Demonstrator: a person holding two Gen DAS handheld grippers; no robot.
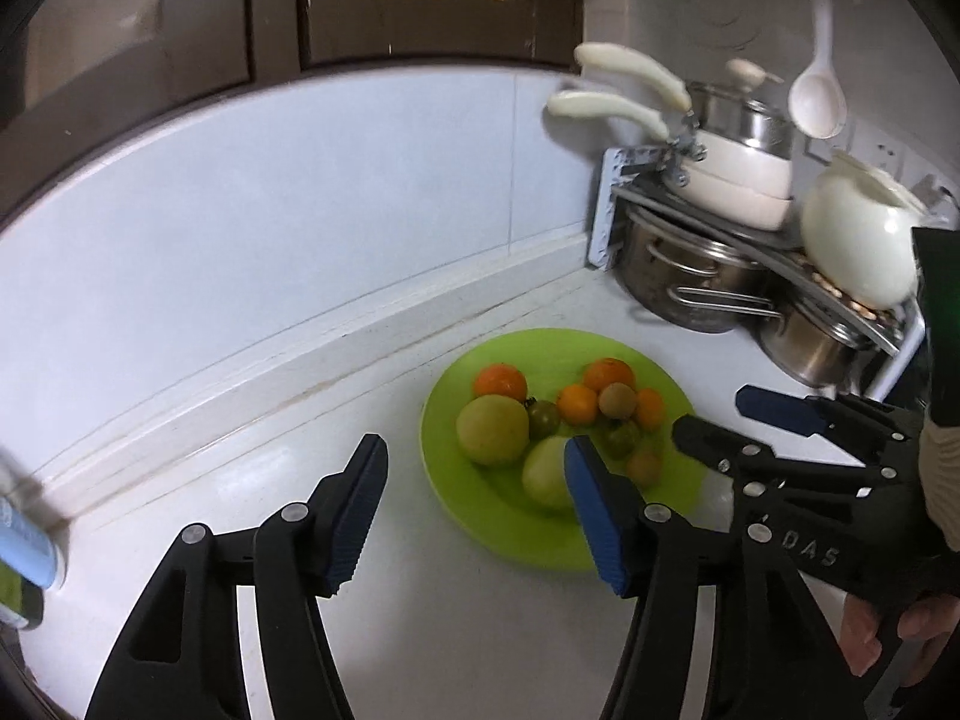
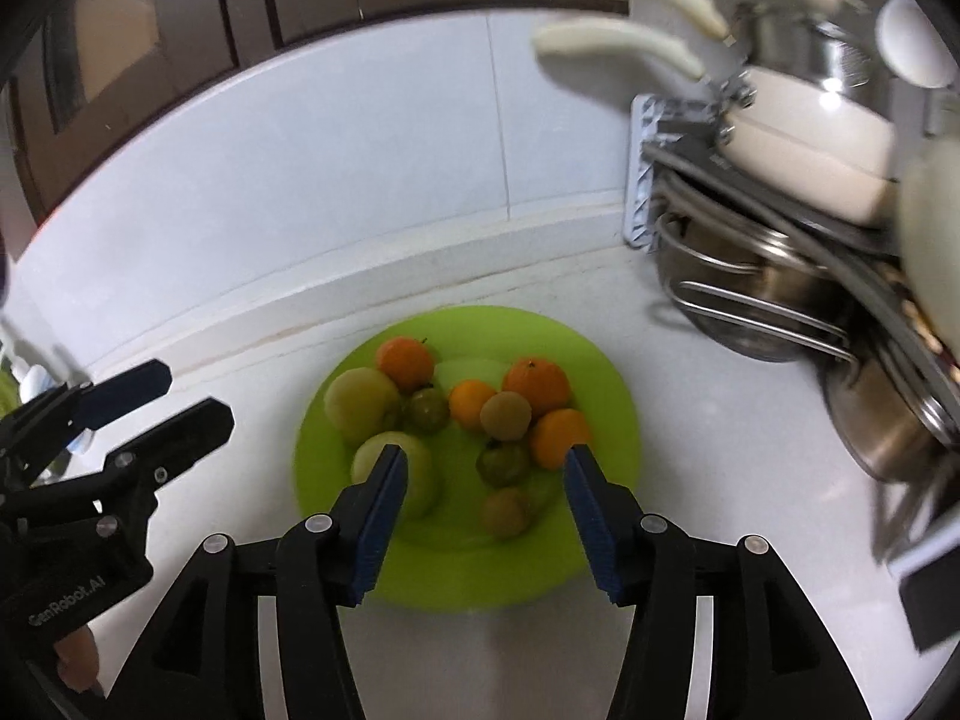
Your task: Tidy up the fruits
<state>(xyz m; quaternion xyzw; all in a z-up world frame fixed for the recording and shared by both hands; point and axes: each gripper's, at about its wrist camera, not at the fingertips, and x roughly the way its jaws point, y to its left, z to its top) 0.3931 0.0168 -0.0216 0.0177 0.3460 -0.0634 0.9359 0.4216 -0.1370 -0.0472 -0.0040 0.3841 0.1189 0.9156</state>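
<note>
**kitchenlurker:** Fingers first, since they're closest. Left gripper (image 1: 474,504) has its black arms with ribbed blue pads spread wide, nothing between them, hanging over the white table (image 1: 252,480) just at the near-left rim of the plate. Right gripper (image 2: 486,510) is spread apart too, empty, right over the plate's near half.

**pan_hoarder:** And the fruit?

**kitchenlurker:** All on the lime-green plate (image 2: 612,420), round, shallow, smooth and plastic-looking. Two pale green apples (image 2: 360,399) on the left side, four oranges (image 2: 536,385) toward the back and right, a couple of small dark-green tomatoes (image 2: 427,411), one brownish kiwi-like fruit (image 2: 505,415) in the middle. Most of them touch a neighbour.

**pan_hoarder:** Behind that?

**kitchenlurker:** Glossy white table meets a pale tiled wall (image 1: 300,192) with a raised lip. Back right, a metal rack (image 1: 690,228) with steel pots (image 1: 684,282) below, cream pans with long rounded handles (image 1: 624,75) on top, a white spoon (image 1: 817,96) hanging. Dark brown cabinets (image 1: 180,30) above.
</note>
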